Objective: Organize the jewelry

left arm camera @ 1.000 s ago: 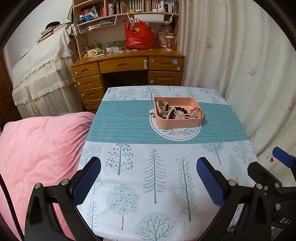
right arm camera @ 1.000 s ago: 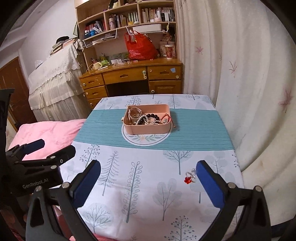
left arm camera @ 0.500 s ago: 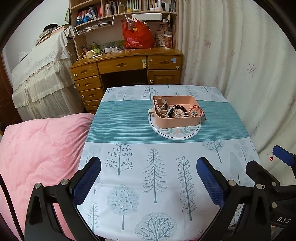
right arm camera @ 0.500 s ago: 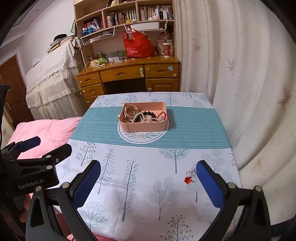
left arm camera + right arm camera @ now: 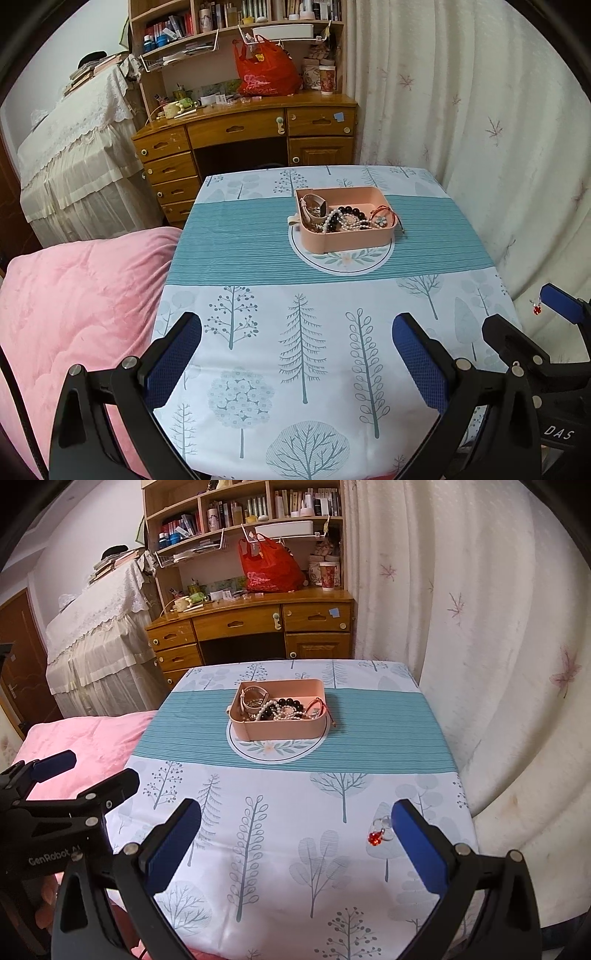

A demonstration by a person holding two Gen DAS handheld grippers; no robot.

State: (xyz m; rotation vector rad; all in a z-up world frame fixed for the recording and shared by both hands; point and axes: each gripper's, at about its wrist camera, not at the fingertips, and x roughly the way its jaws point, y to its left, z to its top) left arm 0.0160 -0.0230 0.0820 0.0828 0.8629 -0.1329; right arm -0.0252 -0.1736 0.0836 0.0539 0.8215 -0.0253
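A pink tray [image 5: 345,242] [image 5: 280,731] full of bracelets, pearl strands and dark beads stands on a round mat in the middle of the table. A small red and clear jewel piece [image 5: 376,834] lies on the cloth near the front right, just left of my right gripper's right finger; it also shows in the left wrist view [image 5: 536,309]. My left gripper [image 5: 295,360] is open and empty above the front edge. My right gripper [image 5: 295,843] is open and empty, low over the front right of the table.
The table [image 5: 236,236] has a tree-print cloth with a teal band. A pink quilt [image 5: 74,302] lies to the left. A wooden desk [image 5: 243,133] with shelves stands behind. A curtain [image 5: 480,129] hangs close on the right.
Both grippers have drawn back and risen slightly; the tray sits a little farther off in both views. Both stay open. Nothing on the table has moved.
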